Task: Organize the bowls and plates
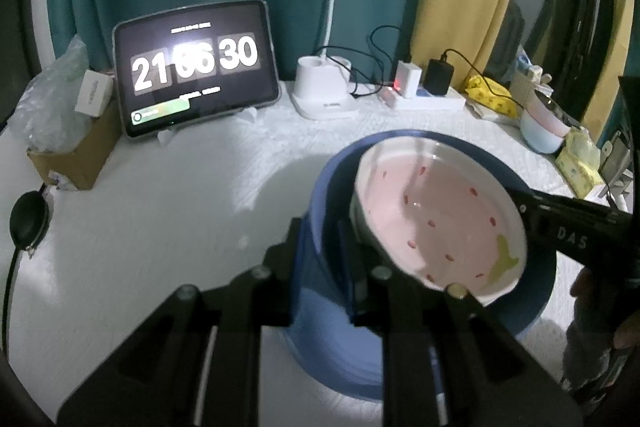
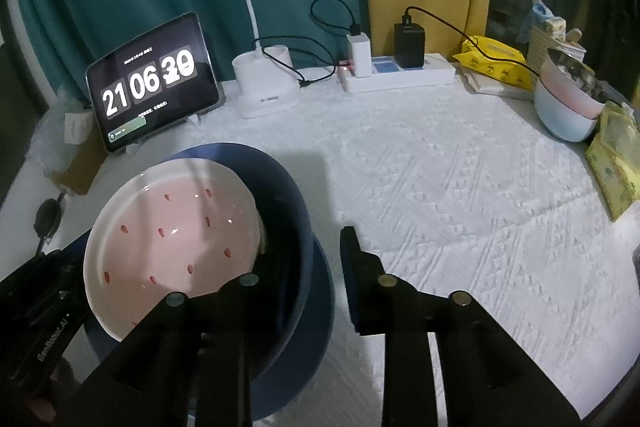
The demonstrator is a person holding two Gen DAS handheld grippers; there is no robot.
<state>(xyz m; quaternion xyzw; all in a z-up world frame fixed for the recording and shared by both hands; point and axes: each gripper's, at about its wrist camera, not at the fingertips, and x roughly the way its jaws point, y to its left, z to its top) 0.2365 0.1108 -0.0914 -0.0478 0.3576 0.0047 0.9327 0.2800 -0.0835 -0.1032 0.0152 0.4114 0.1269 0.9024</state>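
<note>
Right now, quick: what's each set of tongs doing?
Left tongs: closed on the rim of the blue bowl.
Right tongs: open, straddling that bowl's rim, not gripping it.

Two grippers at a pink bowl (image 1: 436,215) nested in a blue bowl (image 1: 320,267) on a white table (image 1: 160,227).

The left gripper (image 1: 324,255) straddles the blue bowl's near wall, one finger outside, one inside. The pink bowl (red seed-like specks, a green leaf mark) sits tilted in it; the right gripper (image 1: 524,207) reaches its far rim from the right. Behind stand a tablet clock (image 1: 196,67), a white desk lamp (image 1: 324,91) and a power strip (image 1: 424,99).
</note>
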